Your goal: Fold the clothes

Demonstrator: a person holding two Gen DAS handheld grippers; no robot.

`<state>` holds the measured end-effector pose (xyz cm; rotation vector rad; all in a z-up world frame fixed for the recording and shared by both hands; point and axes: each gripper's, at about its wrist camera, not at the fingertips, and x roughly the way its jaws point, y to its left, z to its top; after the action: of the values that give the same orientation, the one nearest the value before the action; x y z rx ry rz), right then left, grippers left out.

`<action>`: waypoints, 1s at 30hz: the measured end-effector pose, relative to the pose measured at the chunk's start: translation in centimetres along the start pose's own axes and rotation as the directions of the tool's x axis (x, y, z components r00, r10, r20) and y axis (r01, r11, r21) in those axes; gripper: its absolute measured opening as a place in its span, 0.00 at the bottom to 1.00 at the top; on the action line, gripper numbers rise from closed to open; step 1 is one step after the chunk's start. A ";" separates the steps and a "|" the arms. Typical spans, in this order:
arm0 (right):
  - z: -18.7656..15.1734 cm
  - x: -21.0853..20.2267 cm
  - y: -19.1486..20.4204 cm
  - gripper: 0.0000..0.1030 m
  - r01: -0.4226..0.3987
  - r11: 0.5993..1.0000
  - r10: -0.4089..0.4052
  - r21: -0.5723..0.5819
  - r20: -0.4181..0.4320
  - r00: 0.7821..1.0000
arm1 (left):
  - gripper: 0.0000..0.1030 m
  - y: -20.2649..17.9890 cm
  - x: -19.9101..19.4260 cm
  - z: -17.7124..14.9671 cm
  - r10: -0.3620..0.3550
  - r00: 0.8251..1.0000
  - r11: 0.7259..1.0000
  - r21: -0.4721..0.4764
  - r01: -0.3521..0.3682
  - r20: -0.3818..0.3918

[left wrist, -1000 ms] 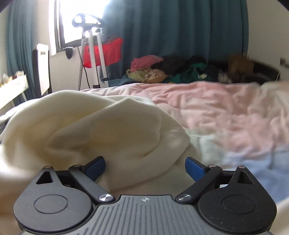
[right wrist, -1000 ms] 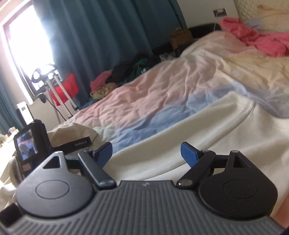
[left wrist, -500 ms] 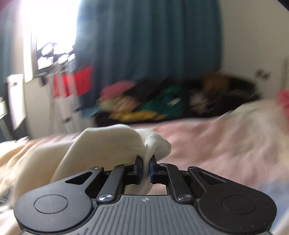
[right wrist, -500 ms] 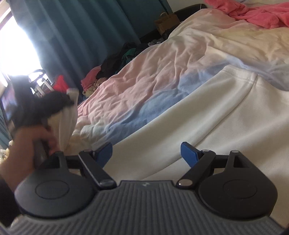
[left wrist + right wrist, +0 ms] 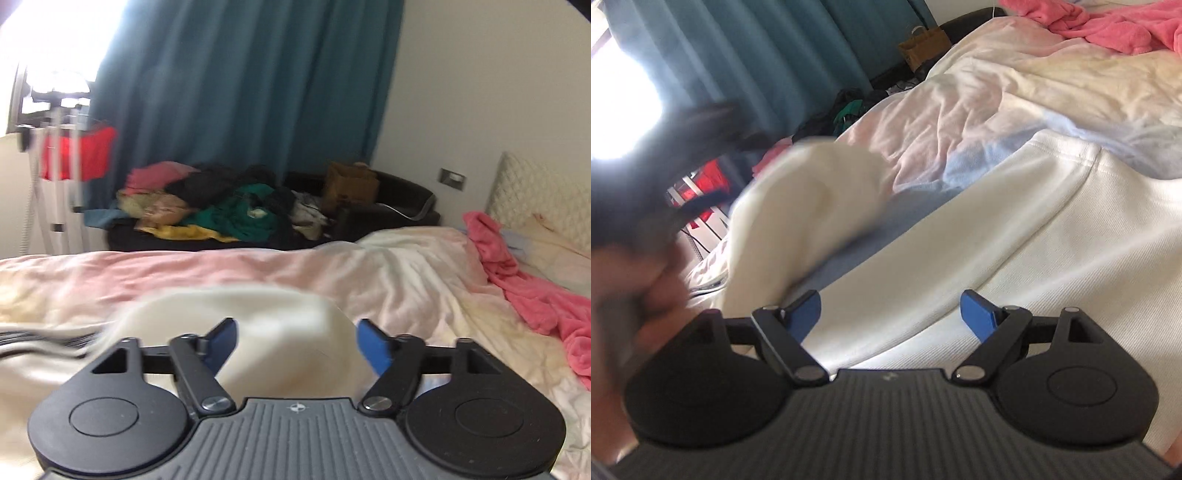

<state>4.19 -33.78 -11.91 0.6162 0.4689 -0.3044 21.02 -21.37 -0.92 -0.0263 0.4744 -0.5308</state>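
The left gripper (image 5: 297,341) has its blue fingers (image 5: 221,341) wide apart and they hold nothing. A blurred fold of the cream garment (image 5: 280,332) stands as a mound between and just ahead of the fingers; whether it touches them I cannot tell. Beyond the fingers is the pink and white duvet (image 5: 406,273), and to the right of them a pink cloth (image 5: 532,291) lies on it. Far ahead a pile of clothes (image 5: 221,206) sits under the teal curtain (image 5: 251,85).

The right gripper (image 5: 890,315) is also wide open and grips nothing. The garment (image 5: 1015,236) lies flat on the duvet (image 5: 1015,85) under and ahead of its fingers (image 5: 977,315), with a seam running ahead to the right. To the left of the fingers one part of the garment is raised in a blurred fold, beside the blurred left hand (image 5: 631,273).
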 end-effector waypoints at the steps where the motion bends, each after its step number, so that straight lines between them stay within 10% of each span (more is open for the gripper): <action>1: -0.1 -0.2 0.2 0.82 -0.009 1.000 0.009 -0.013 0.004 1.000 | 0.80 0.6 -2.2 -0.5 0.033 0.999 0.999 -0.006 -0.032 0.012; 10: -0.6 -1.7 2.2 0.82 -0.091 0.987 0.095 -0.135 0.030 0.995 | 0.84 5.6 -17.9 -5.2 0.277 0.957 0.961 -0.008 -0.277 0.082; 19: 0.4 0.9 3.5 0.83 -0.234 0.972 0.230 -0.029 -0.095 0.969 | 0.85 10.7 -23.9 -9.0 0.310 0.949 0.940 -0.173 -0.296 0.061; 30: 2.2 5.7 4.9 0.84 -0.366 0.912 0.404 0.187 -0.238 0.883 | 0.90 15.1 -27.3 -12.0 0.272 0.954 0.932 -0.283 -0.228 0.125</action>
<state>11.75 -32.14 -10.85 0.8757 0.5784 0.1346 2.28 6.27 -2.14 -0.2616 0.3797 -0.2076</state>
